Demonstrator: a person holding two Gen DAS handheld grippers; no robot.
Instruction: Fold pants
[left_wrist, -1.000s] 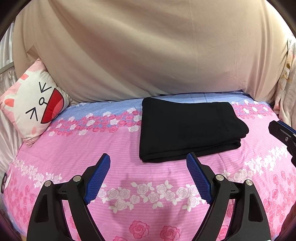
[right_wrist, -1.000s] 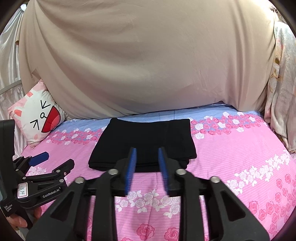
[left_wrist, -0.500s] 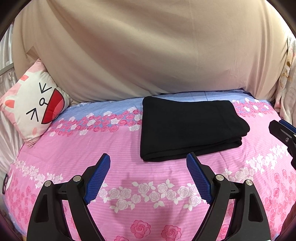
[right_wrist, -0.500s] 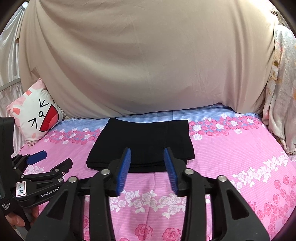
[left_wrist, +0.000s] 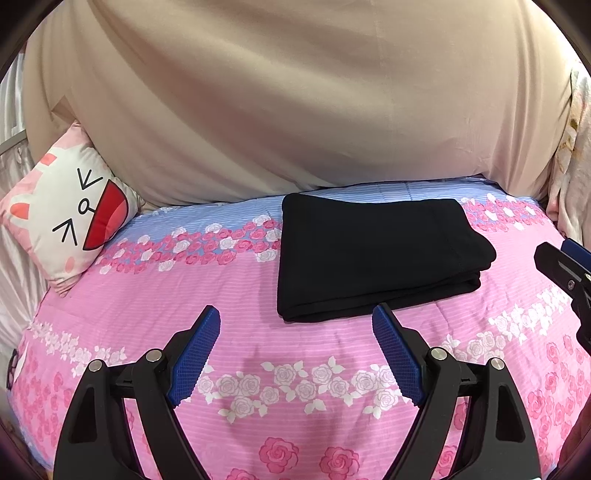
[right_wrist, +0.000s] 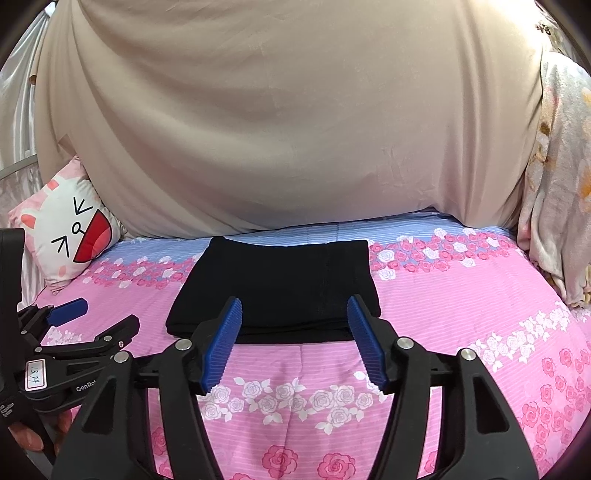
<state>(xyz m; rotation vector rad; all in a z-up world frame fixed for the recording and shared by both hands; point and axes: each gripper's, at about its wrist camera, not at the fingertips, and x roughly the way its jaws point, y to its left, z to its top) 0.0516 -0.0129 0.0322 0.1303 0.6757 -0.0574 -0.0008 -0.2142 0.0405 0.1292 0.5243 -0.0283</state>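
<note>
Black pants (left_wrist: 373, 254) lie folded in a flat rectangle on the pink flowered bedspread (left_wrist: 236, 295), toward its far side; in the right wrist view the black pants (right_wrist: 280, 284) sit straight ahead. My left gripper (left_wrist: 295, 317) hovers open near the front left corner of the pile, nothing between its blue pads. My right gripper (right_wrist: 293, 306) hangs just short of the pile's front edge; its jaws are opening and hold nothing. At the left of the right wrist view I see the left gripper (right_wrist: 96, 315) from the side, and the right one's tip (left_wrist: 561, 258) shows at the left wrist view's right edge.
A cartoon cat cushion (left_wrist: 70, 218) leans at the far left. A beige sheet (left_wrist: 295, 110) hangs behind the bed. Pale flowered fabric (right_wrist: 554, 184) hangs at the right. A hand (right_wrist: 26, 437) shows at the lower left.
The right gripper's jaws have spread from nearly together to well apart. The left gripper and the folded pants stay where they were.
</note>
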